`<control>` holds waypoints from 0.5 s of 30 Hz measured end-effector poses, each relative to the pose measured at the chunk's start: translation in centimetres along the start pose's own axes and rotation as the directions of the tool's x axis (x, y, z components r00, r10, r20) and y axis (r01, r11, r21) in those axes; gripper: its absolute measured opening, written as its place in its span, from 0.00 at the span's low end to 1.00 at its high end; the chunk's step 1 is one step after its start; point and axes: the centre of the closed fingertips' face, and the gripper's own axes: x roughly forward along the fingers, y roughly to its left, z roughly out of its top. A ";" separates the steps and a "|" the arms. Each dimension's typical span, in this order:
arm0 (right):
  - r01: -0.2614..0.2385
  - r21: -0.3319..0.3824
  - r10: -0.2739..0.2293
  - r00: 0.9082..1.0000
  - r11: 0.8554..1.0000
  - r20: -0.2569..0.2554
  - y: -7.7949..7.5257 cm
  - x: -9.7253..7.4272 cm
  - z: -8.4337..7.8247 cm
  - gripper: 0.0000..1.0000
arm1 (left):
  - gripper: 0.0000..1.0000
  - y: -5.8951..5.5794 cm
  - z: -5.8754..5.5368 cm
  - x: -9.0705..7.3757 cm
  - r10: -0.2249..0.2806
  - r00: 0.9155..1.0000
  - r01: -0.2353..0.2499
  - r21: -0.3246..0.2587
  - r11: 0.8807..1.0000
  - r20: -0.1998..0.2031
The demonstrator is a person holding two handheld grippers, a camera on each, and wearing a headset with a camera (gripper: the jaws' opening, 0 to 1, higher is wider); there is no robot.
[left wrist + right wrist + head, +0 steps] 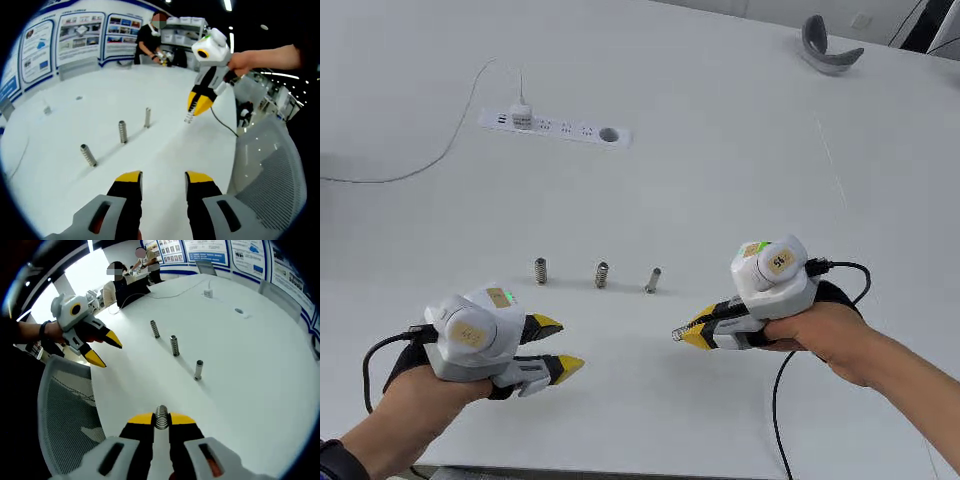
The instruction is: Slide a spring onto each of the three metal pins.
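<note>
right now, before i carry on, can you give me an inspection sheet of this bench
surface: white table, no spills seen
job's things: three upright metal pins in a row; left pin and middle pin wear springs, right pin bare; loose metal coil spring in right gripper
clutter: white power strip, grey curved band
grippers: left gripper open, empty; right gripper shut on the spring
cables: white lead across the table; black cable on right gripper
surroundings: poster boards, mesh chair, a person
</note>
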 end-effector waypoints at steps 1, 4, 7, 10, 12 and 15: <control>0.001 -0.001 -0.001 1.000 1.000 -0.003 -0.3 0.0 0.2 0.12 | 0.36 0.2 -0.1 -0.1 0.005 1.000 -0.005 -0.005 1.000 -0.001; 0.016 -0.002 -0.016 1.000 1.000 -0.006 -1.2 -0.1 0.7 0.12 | 0.38 0.7 -0.3 -0.3 0.019 1.000 -0.019 -0.020 1.000 0.001; 0.029 -0.005 -0.029 1.000 1.000 -0.005 -2.1 -0.2 1.4 0.12 | 0.40 1.0 -0.4 -0.6 0.032 0.999 -0.032 -0.031 0.999 0.004; 0.038 -0.011 -0.038 0.999 0.999 -0.007 -2.7 -0.3 2.0 0.12 | 0.42 1.3 -0.6 -0.8 0.044 0.999 -0.044 -0.045 0.998 0.008; 0.042 -0.016 -0.042 0.999 0.999 -0.011 -3.2 -0.2 2.4 0.12 | 0.43 1.7 -0.7 -0.9 0.052 0.999 -0.052 -0.055 0.997 0.009; 0.049 -0.024 -0.049 0.999 0.999 -0.015 -3.6 -0.1 2.9 0.12 | 0.45 2.0 -0.8 -1.1 0.063 0.998 -0.062 -0.060 0.996 0.009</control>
